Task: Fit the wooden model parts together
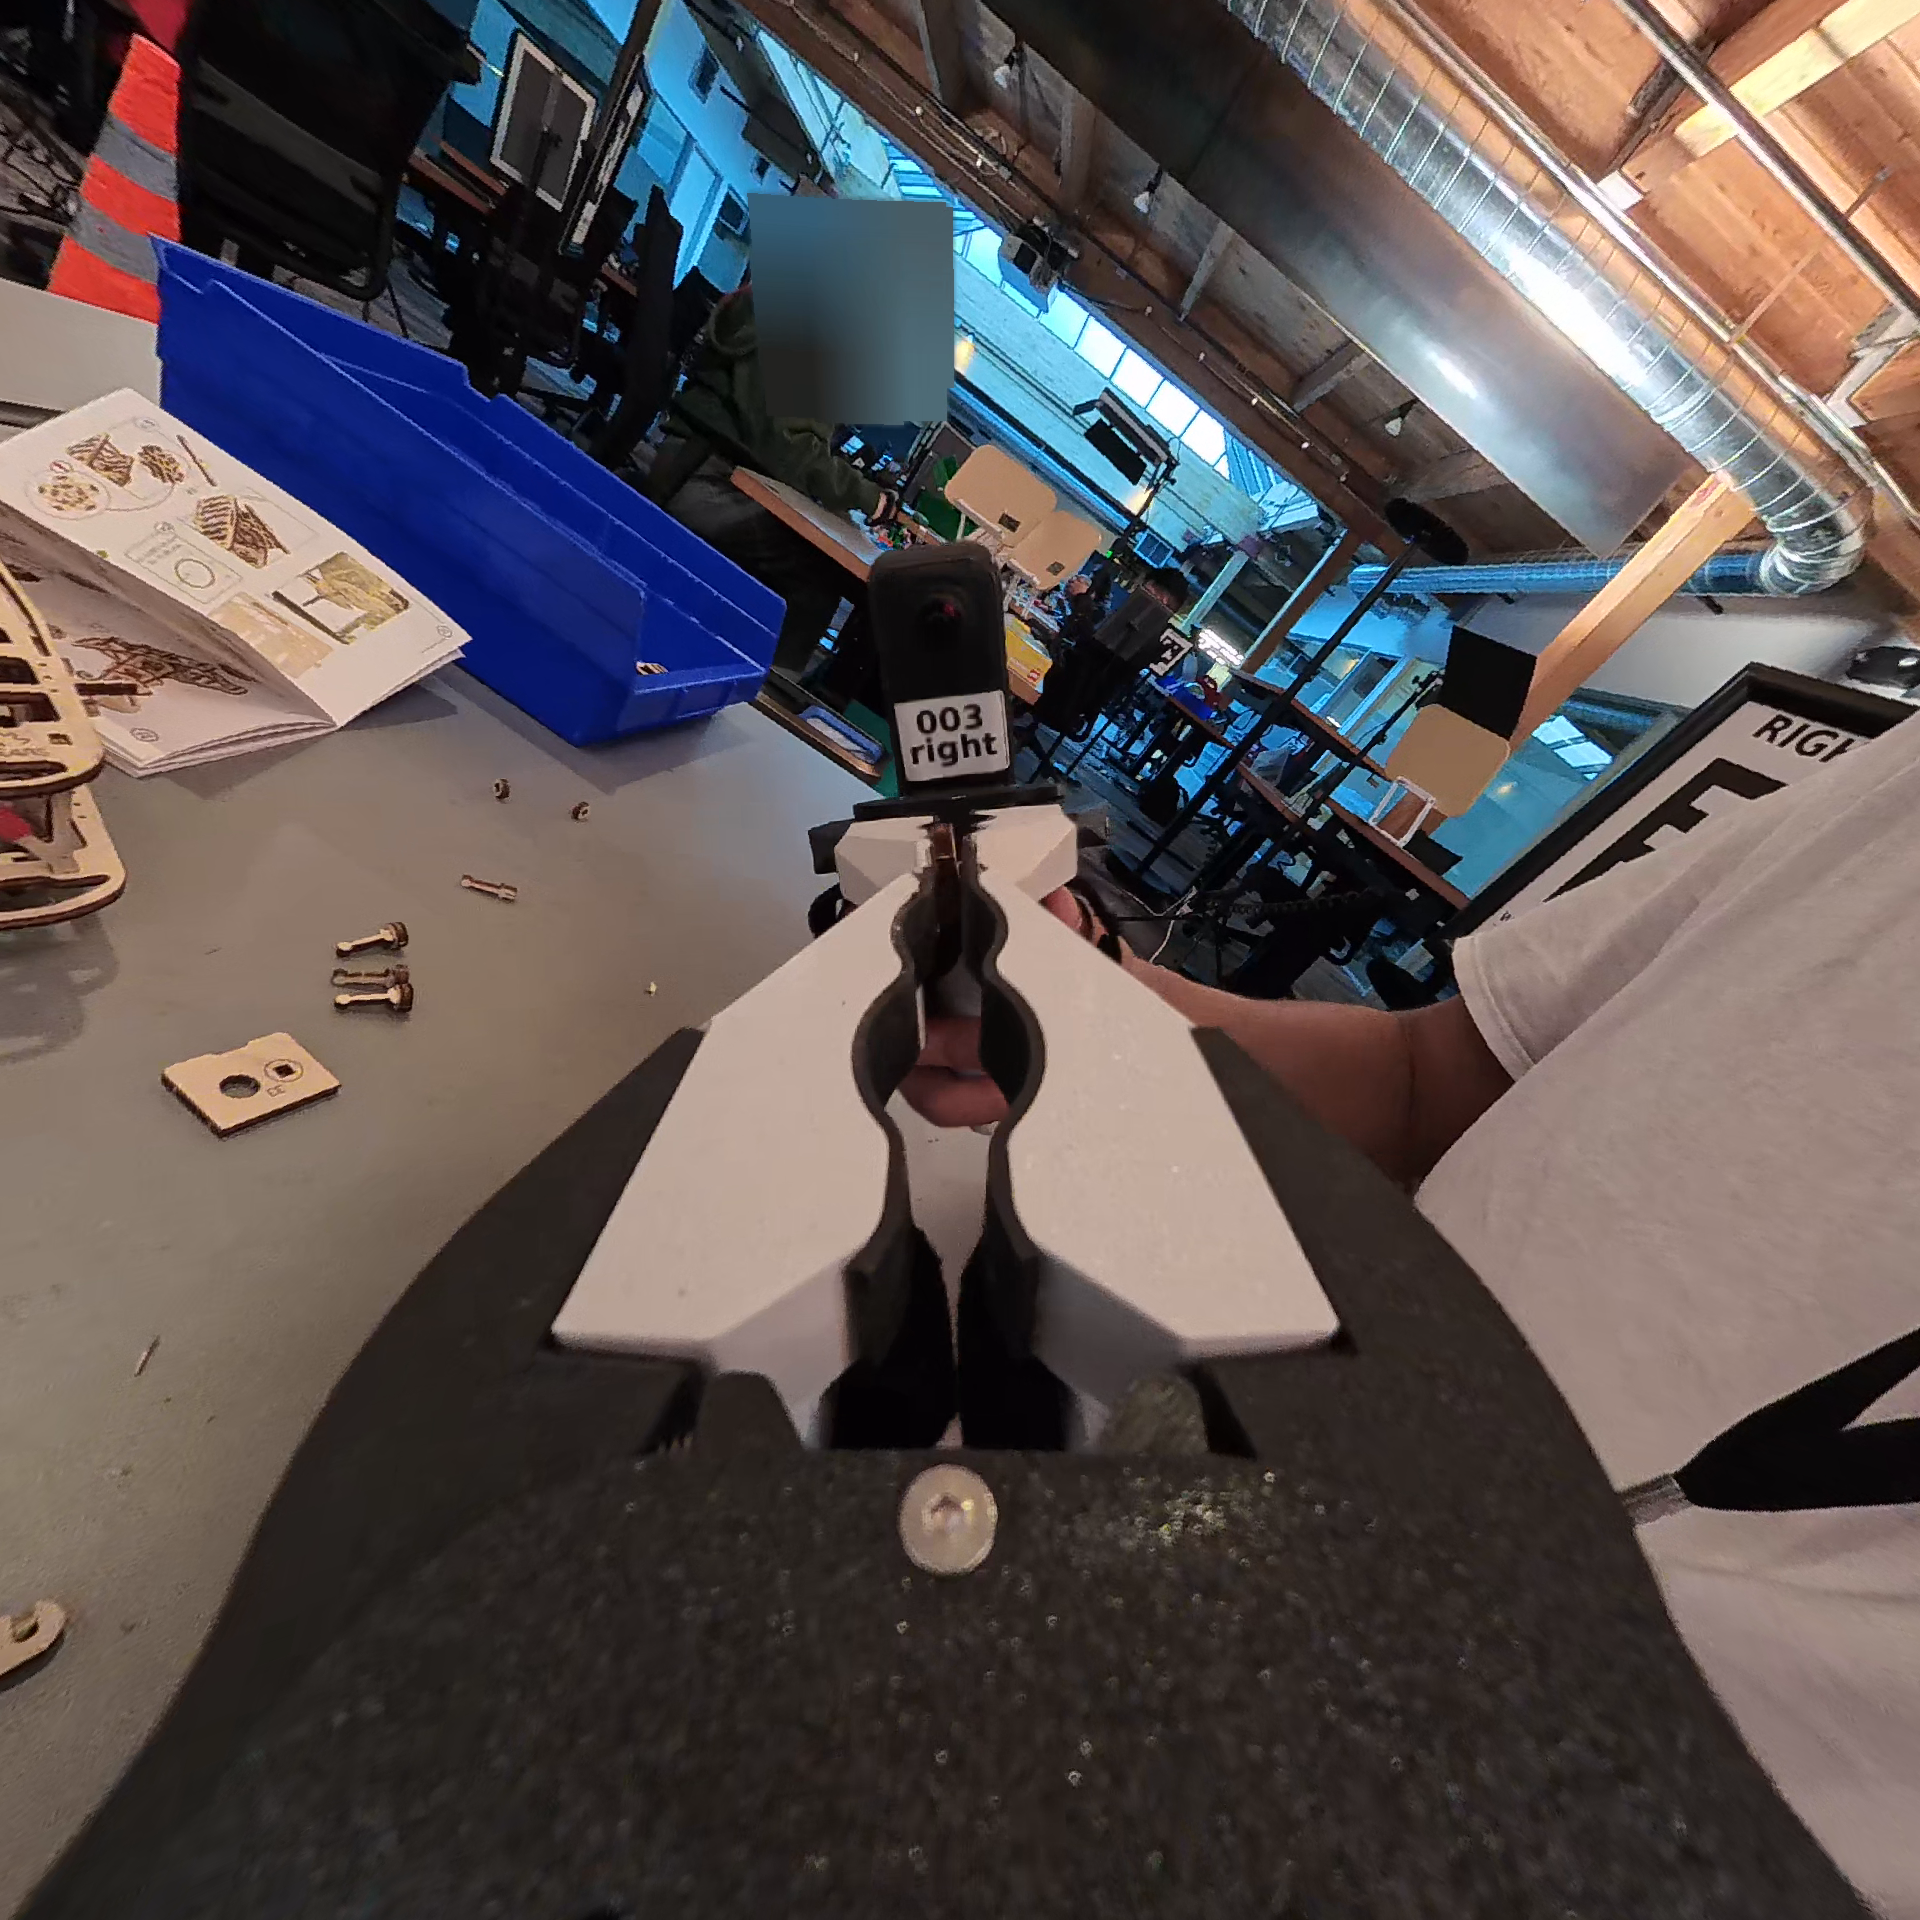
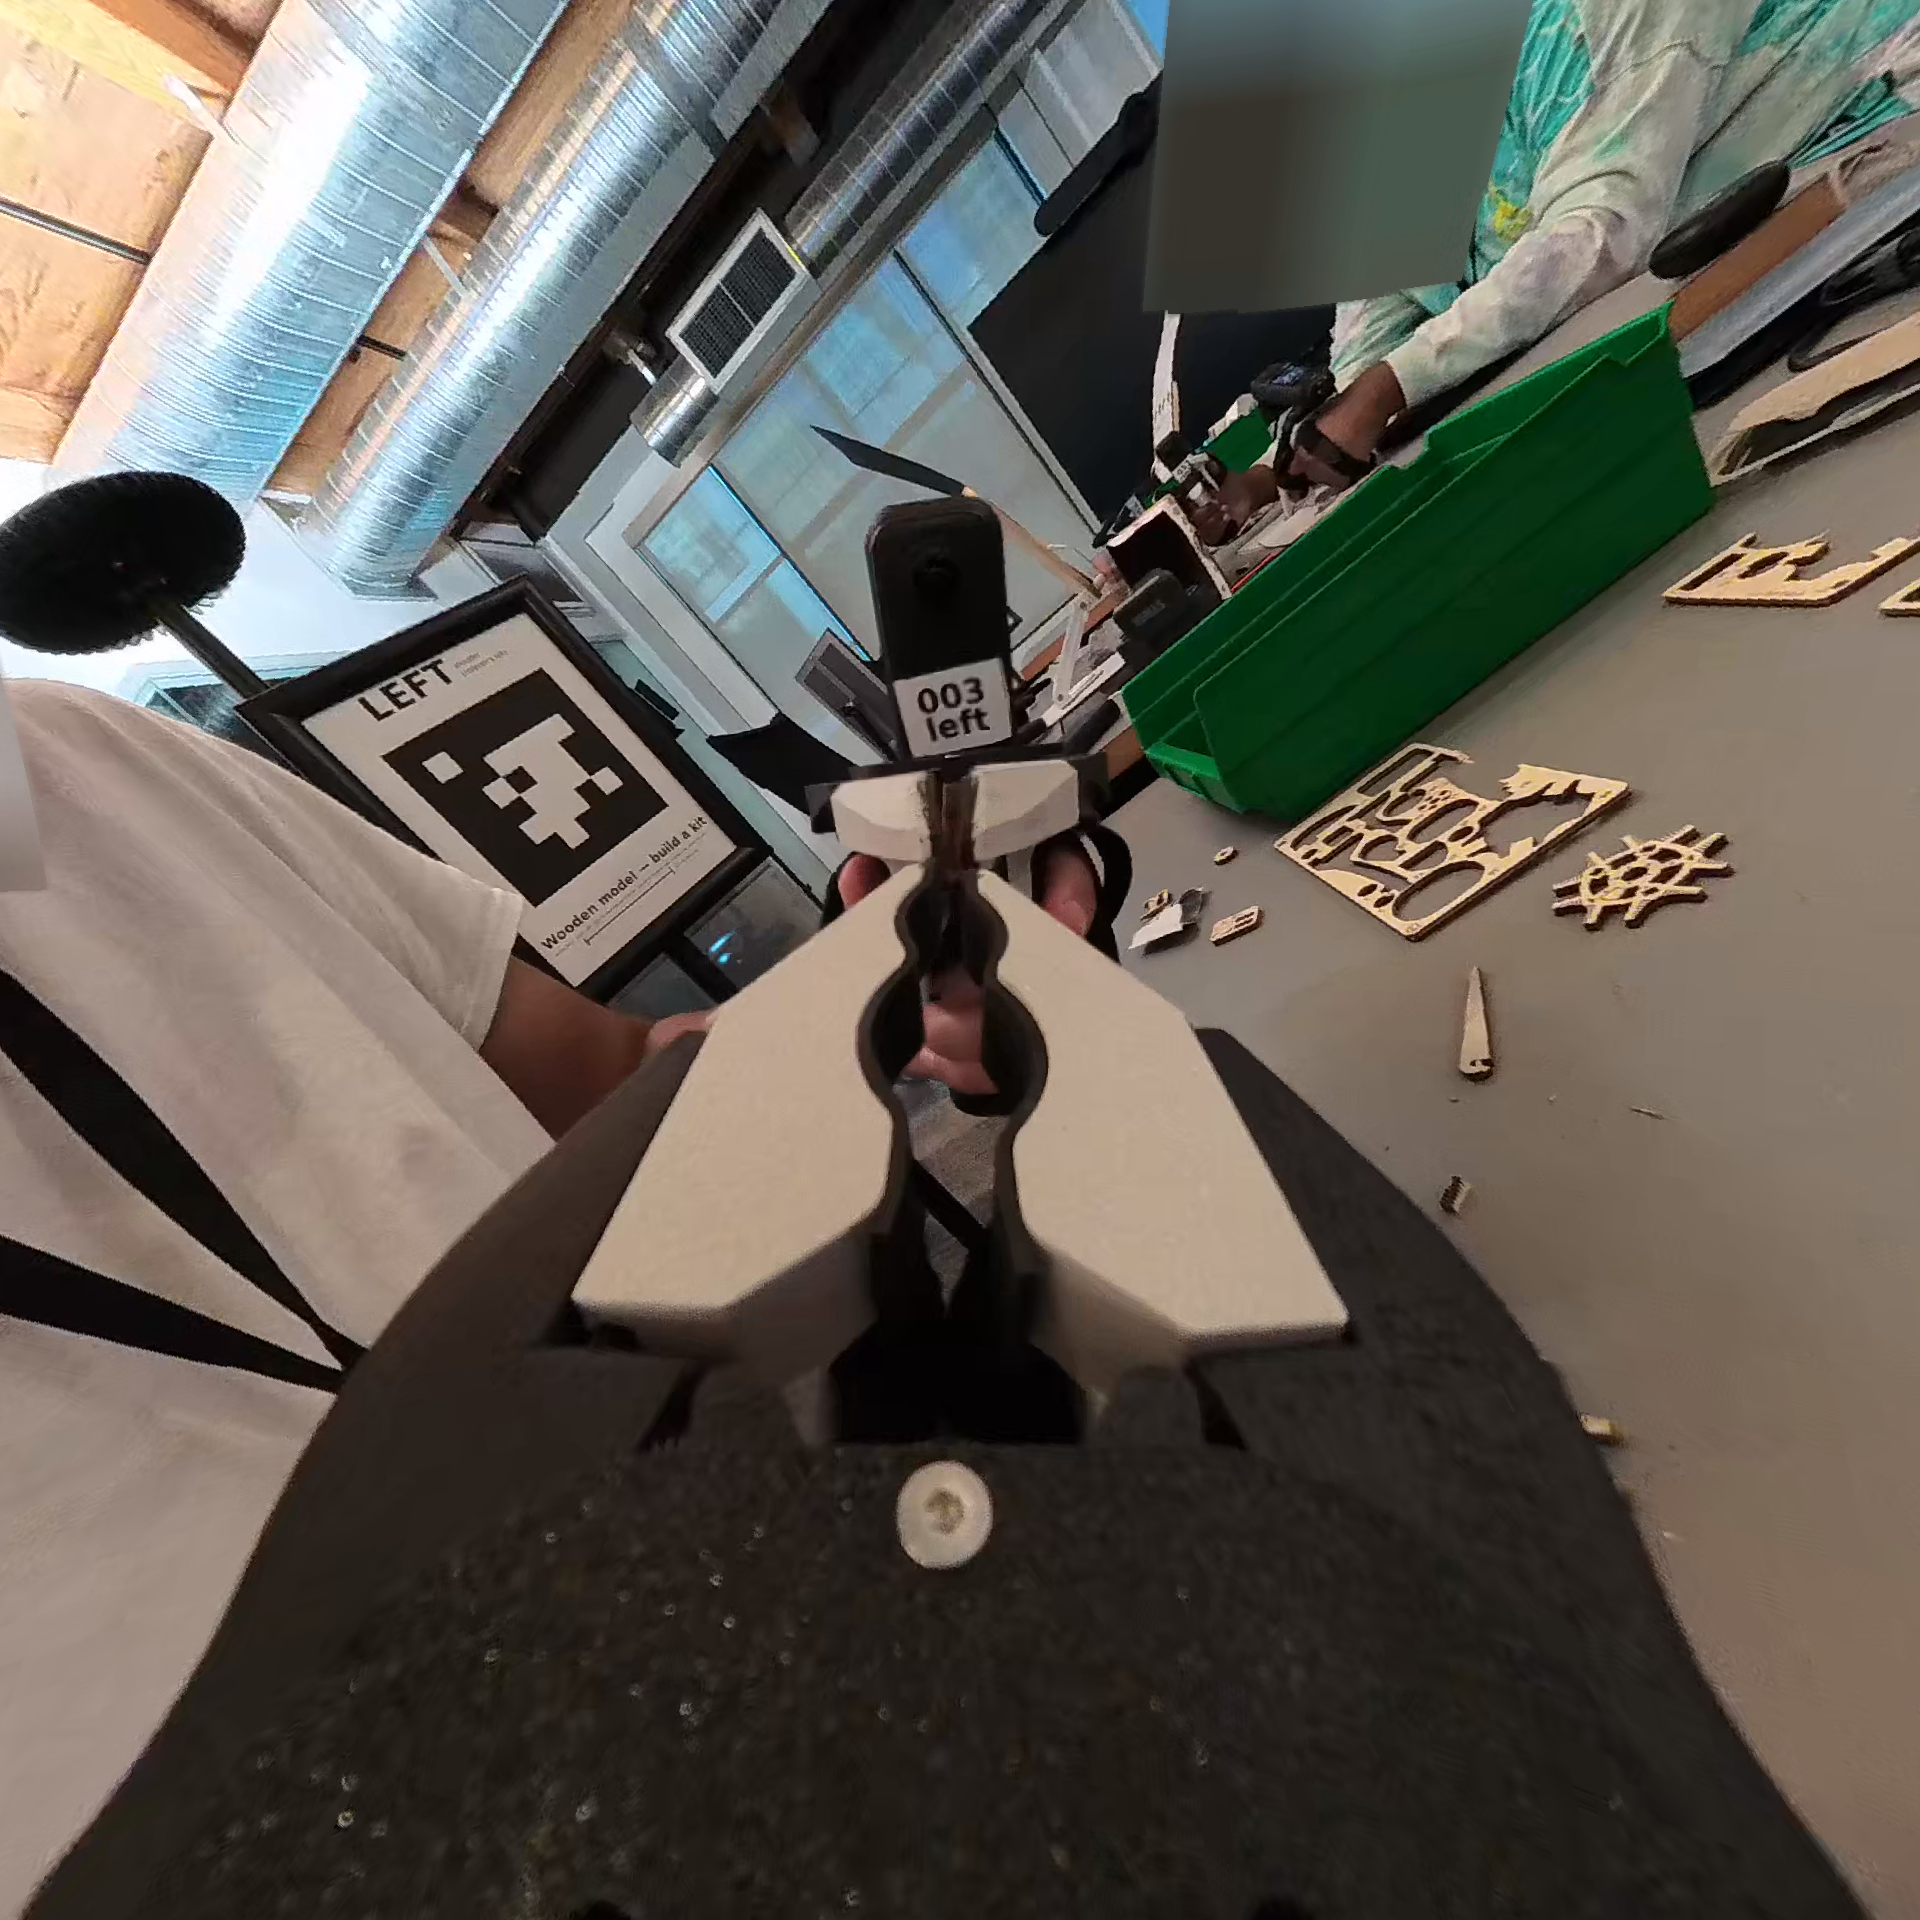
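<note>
My two grippers face each other tip to tip above the grey table. In the left wrist view my left gripper [image 1: 945, 885] is shut on a thin dark-edged wooden part [image 1: 943, 860], seen edge-on. The right gripper [image 1: 951, 844] meets it from the far side. In the right wrist view my right gripper [image 2: 948, 881] is shut on the same thin wooden part [image 2: 948, 831], and the left gripper [image 2: 951, 805] holds its other end. The part's shape is hidden by the fingers. Hands show behind both grippers.
Left side: wooden pins [image 1: 374, 971], a small wooden plate [image 1: 251, 1081], an instruction booklet [image 1: 208, 582], a blue bin [image 1: 447, 499], a part-built model [image 1: 42, 790]. Right side: a green bin [image 2: 1434, 613], a cut-out sheet [image 2: 1444, 842], a wheel part [image 2: 1642, 878], a wooden spike [image 2: 1475, 1023]. My left and right fingertips are right by each other. The small wooden plate [image 1: 251, 1081] is about equally far from each gripper, around 20 cm.
</note>
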